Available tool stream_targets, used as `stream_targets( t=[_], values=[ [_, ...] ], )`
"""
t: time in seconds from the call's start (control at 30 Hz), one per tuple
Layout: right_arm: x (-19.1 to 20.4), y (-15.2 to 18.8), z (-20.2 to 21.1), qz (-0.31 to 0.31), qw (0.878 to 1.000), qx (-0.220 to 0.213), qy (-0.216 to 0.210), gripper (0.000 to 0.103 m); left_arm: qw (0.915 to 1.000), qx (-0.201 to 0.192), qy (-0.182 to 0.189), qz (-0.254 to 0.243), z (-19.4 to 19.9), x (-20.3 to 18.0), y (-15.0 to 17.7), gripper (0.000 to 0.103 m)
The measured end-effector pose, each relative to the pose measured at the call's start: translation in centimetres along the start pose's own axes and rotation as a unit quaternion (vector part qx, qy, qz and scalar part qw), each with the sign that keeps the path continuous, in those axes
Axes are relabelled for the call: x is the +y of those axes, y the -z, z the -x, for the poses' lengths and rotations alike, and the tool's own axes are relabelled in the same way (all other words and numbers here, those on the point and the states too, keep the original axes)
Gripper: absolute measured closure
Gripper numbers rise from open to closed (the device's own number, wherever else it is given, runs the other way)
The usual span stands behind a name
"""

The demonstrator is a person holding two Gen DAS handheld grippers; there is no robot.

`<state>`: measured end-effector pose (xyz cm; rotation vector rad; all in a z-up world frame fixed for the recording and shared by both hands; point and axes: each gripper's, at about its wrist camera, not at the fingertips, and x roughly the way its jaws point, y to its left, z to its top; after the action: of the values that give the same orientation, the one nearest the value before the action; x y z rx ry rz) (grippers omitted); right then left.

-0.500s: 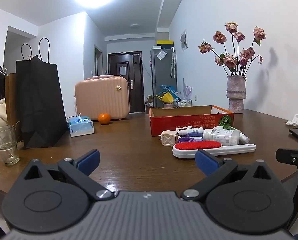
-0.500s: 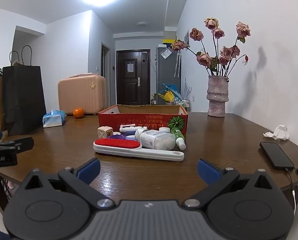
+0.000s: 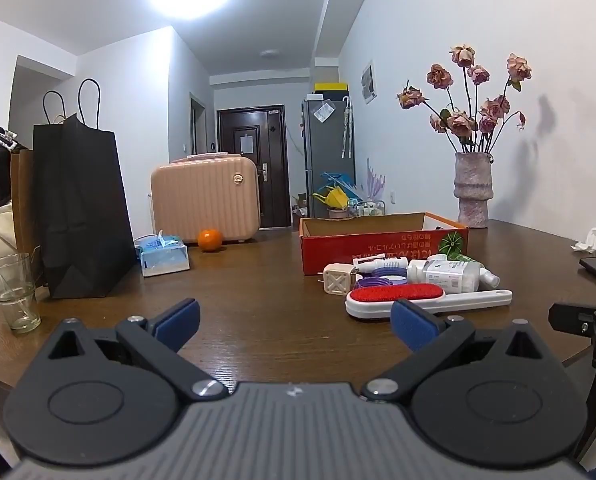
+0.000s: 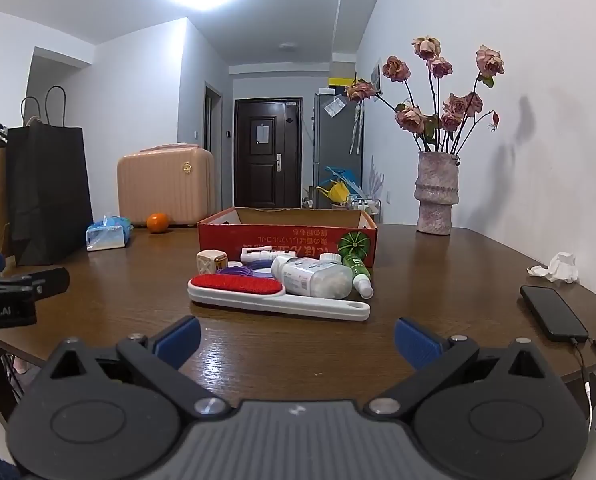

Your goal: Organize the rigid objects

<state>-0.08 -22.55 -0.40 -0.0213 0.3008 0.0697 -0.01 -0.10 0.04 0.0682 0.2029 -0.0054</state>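
A red cardboard box [image 4: 285,236] [image 3: 382,242] stands open on the brown table [image 4: 438,280]. In front of it lie a white lint brush with a red pad [image 4: 273,296] [image 3: 426,298], a white bottle [image 4: 314,276] [image 3: 446,274], a green tube [image 4: 358,270], purple rings [image 4: 241,270] and a beige cube charger [image 4: 211,261] [image 3: 339,284]. My left gripper [image 3: 293,322] is open and empty, short of the pile and to its left. My right gripper [image 4: 295,338] is open and empty, just in front of the brush.
A black phone on a cable [image 4: 554,318] and a crumpled tissue [image 4: 558,267] lie at the right. A vase of roses [image 4: 436,196] stands at the back right. A black paper bag [image 3: 81,208], glass [image 3: 13,292], tissue pack [image 3: 165,254], orange [image 3: 209,240] and pink case [image 3: 205,200] are at the left.
The right gripper has come slightly nearer to the pile. The left gripper has hardly moved. Nothing on the table has shifted.
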Motion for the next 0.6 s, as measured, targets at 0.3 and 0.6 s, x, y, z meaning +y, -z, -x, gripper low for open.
stream_targets(
  t=[0.3, 0.6],
  values=[
    [-0.20, 0.63, 0.38, -0.001, 1.000, 0.005, -0.001, 0.000, 1.0000, -0.002, -0.002, -0.002, 0.05, 0.01, 0.11, 0.000],
    [-0.19, 0.62, 0.22, 0.001, 1.000, 0.007, 0.000, 0.000, 1.0000, -0.003, -0.001, -0.006, 0.17, -0.20, 0.10, 0.000]
  ],
)
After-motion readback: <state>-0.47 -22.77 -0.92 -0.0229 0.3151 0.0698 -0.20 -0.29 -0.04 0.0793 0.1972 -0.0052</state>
